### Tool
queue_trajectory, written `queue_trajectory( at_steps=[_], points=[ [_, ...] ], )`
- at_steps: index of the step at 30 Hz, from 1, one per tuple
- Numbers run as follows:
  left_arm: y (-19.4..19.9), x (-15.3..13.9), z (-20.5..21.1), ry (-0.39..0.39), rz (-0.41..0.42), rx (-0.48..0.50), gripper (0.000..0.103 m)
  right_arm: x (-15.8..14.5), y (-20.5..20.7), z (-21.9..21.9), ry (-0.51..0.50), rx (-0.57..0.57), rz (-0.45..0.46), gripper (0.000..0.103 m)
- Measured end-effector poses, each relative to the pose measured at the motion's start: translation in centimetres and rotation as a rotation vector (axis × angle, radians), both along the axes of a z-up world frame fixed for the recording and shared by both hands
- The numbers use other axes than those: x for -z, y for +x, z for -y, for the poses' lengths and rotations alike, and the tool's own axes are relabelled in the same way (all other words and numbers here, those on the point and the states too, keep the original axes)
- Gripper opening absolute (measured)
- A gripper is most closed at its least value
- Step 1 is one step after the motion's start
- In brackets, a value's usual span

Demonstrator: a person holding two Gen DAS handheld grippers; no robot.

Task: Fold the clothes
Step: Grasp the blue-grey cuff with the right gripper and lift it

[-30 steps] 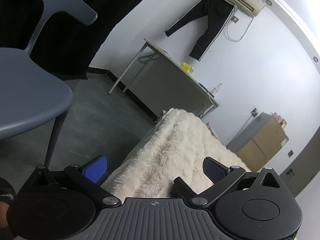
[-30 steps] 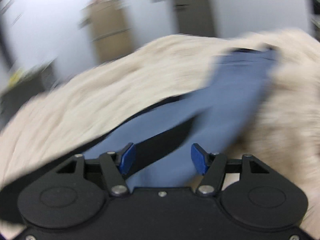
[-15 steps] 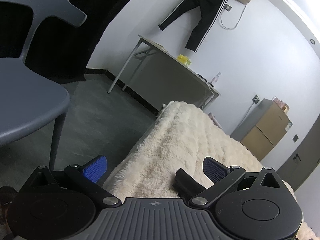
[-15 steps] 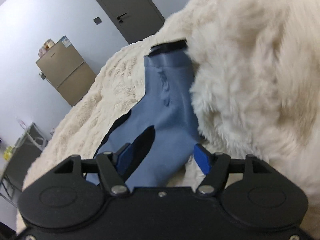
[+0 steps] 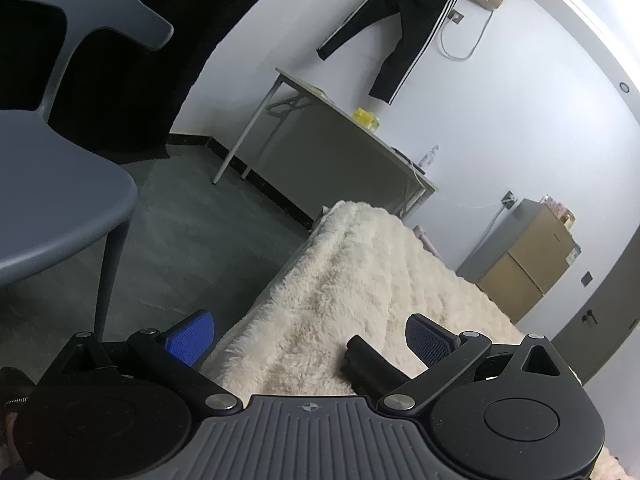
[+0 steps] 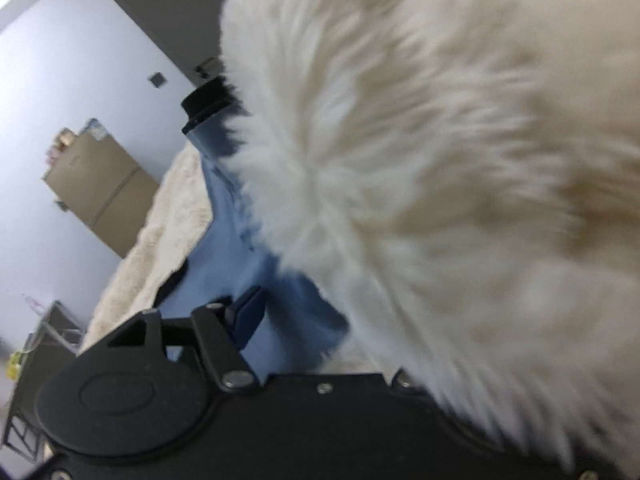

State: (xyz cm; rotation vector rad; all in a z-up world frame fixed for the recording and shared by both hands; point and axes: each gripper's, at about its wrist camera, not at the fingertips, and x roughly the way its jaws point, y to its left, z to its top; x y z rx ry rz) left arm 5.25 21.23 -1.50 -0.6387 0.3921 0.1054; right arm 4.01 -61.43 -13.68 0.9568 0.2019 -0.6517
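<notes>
A blue garment with black trim (image 6: 236,240) lies on a cream fluffy blanket (image 6: 440,160). In the right wrist view the blanket's pile fills the right half and hides my right gripper's right finger; only the left finger (image 6: 248,316) shows, resting over the blue cloth. I cannot tell whether that gripper is open or shut. My left gripper (image 5: 308,338) is open and empty, held above the near end of the blanket (image 5: 360,280). A black rolled piece (image 5: 372,368) lies between its fingers on the blanket.
A grey plastic chair (image 5: 52,184) stands at the left on the dark floor. A folding table (image 5: 340,132) stands at the wall, black trousers (image 5: 400,28) hang above it. A brown cabinet (image 5: 528,268) and a door (image 6: 172,12) stand beyond the blanket.
My right gripper has tilted and dropped low against the blanket, whose pile now covers its right finger. My left gripper has drifted slightly and stays open.
</notes>
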Motion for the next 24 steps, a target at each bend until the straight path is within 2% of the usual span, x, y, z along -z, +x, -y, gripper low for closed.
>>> queue_trajectory(
  at_steps=[2, 4, 6, 10, 13, 18, 20, 24],
  points=[
    [0.2, 0.0, 0.4, 0.018, -0.014, 0.014, 0.101, -0.2, 0.6, 0.7, 0.011, -0.011, 0.021, 0.057],
    [0.3, -0.1, 0.8, 0.040, -0.020, 0.023, 0.101, -1.1, 1.5, 1.4, 0.016, -0.022, 0.050, 0.037],
    [0.3, -0.1, 1.1, 0.049, -0.018, 0.030, 0.101, -2.1, 2.3, 2.2, 0.021, -0.034, 0.078, 0.033],
    [0.2, -0.2, 1.2, 0.050, -0.012, 0.043, 0.101, -5.6, 3.3, 3.3, -0.042, -0.033, 0.111, 0.014],
    [0.1, -0.2, 1.1, 0.045, -0.007, 0.050, 0.101, -8.8, 4.2, 3.4, -0.124, -0.068, 0.091, 0.012],
    [-0.3, -0.3, 1.0, 0.029, 0.009, 0.049, 0.101, -13.3, 4.8, 4.7, -0.160, -0.102, 0.127, 0.012],
    [-0.4, -0.4, 1.0, 0.024, 0.015, 0.051, 0.101, -14.8, 5.5, 5.3, -0.184, -0.105, 0.076, 0.012],
    [-0.6, -0.5, 0.8, 0.013, 0.028, 0.046, 0.101, -17.0, 6.4, 6.8, -0.148, -0.084, -0.010, 0.012]
  ],
)
